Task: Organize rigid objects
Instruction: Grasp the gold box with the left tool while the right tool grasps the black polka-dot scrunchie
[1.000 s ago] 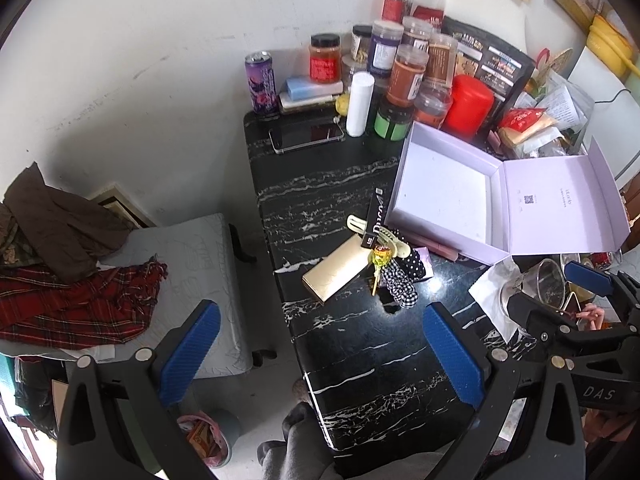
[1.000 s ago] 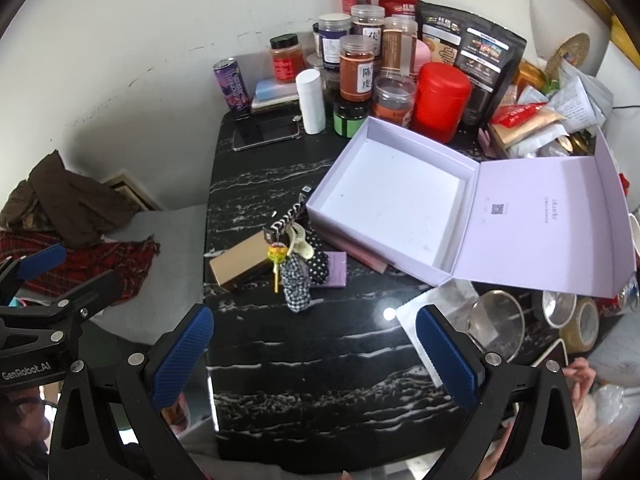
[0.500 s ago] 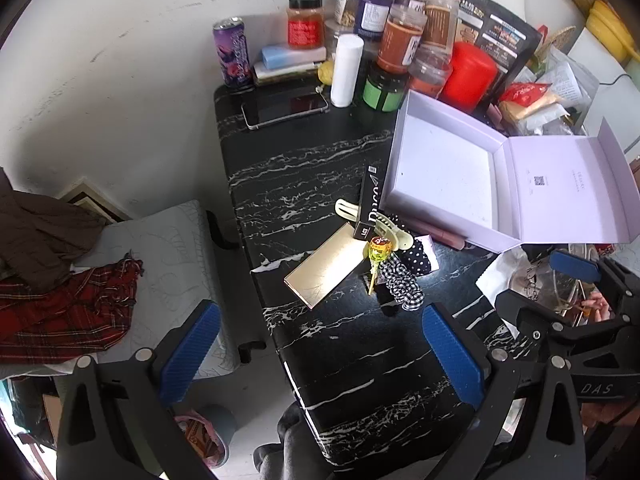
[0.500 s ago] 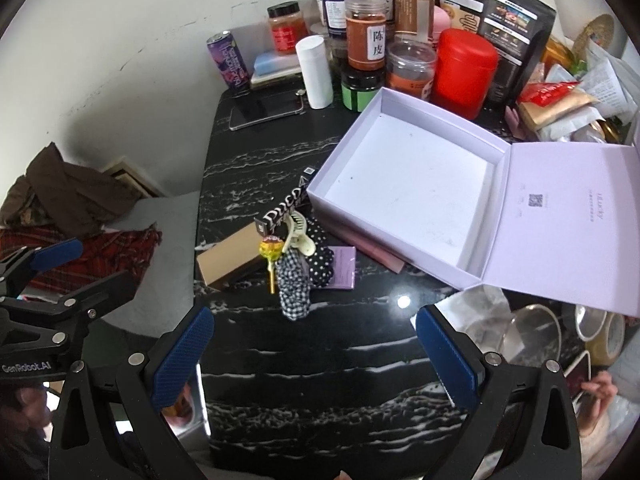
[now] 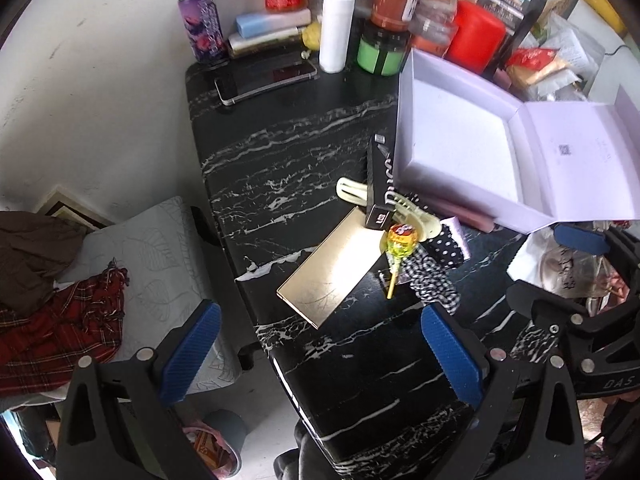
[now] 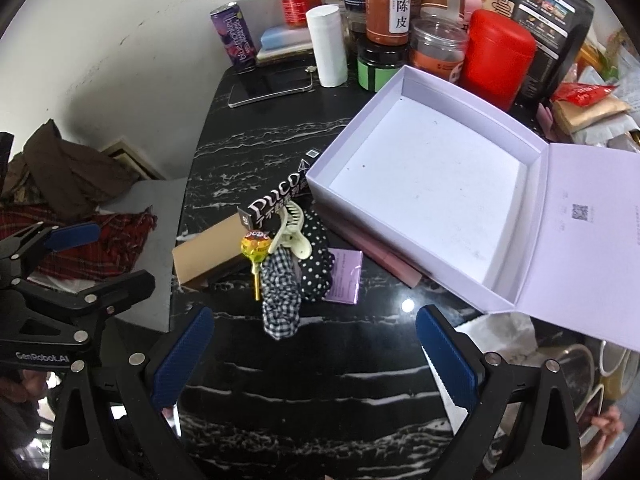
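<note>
In the left wrist view, the left gripper (image 5: 320, 350) is seen with its jaws spread wide and nothing between them, held above the near edge of the black marbled bench (image 5: 288, 152). A gold flat box (image 5: 330, 270) lies on the bench just ahead, its long axis running diagonally from the near left toward the far right. A black carton (image 5: 379, 182) is laid with one end on the gold box's far end, its length pointing away toward the back of the bench, alongside the left wall of the open lilac box (image 5: 456, 136). A cream hair clip (image 5: 396, 208) is crossed by the carton. The lollipop (image 5: 402, 240) is set with its head at the far end and its stick pointing toward the camera. The right gripper (image 5: 580, 280) is seen at the right edge; its jaws are only partly shown there.

In the right wrist view, the right gripper (image 6: 314, 354) is held with jaws spread and empty, over the bench before a checked scrunchie (image 6: 280, 296) and a dotted scrunchie (image 6: 316, 256). A small purple card (image 6: 345, 276) lies beside them, possibly a packet; the view is too poor to tell.
</note>
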The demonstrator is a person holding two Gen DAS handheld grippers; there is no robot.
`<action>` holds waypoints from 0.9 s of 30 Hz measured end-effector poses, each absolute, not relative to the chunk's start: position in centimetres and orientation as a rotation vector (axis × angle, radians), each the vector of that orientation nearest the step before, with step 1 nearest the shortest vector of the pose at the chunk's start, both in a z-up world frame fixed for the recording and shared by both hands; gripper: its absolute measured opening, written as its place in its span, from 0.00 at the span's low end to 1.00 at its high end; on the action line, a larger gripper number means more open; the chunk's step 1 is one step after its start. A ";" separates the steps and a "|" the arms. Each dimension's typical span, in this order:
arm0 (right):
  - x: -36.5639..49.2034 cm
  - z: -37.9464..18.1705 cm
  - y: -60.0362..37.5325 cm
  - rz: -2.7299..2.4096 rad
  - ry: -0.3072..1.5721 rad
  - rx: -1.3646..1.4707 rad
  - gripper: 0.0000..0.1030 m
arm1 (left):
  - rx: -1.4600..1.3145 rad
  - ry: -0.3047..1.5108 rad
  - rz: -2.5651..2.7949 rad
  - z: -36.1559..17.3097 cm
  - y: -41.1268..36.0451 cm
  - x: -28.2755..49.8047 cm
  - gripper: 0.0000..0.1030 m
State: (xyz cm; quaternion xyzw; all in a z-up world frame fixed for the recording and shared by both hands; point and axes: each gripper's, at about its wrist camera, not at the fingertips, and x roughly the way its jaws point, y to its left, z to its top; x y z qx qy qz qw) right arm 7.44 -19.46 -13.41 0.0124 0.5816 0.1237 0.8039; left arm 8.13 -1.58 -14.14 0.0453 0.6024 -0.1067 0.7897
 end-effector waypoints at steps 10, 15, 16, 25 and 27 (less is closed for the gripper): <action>9.4 -16.3 -19.9 0.254 1.278 0.035 0.91 | 0.138 1.321 -0.272 -18.0 -2.0 10.3 0.91; 10.3 -17.4 -20.0 0.259 1.289 0.026 0.82 | 0.173 1.341 -0.294 -19.9 -2.7 11.3 0.90; 10.5 -17.7 -19.9 0.266 1.294 0.027 0.79 | 0.178 1.344 -0.299 -20.1 -2.8 11.4 0.87; 11.9 -20.0 -19.6 0.312 1.337 0.041 0.60 | 0.180 1.362 -0.358 -22.0 -2.9 12.6 0.76; 12.1 -20.4 -19.4 0.324 1.343 0.040 0.53 | 0.193 1.360 -0.384 -22.2 -3.3 12.6 0.70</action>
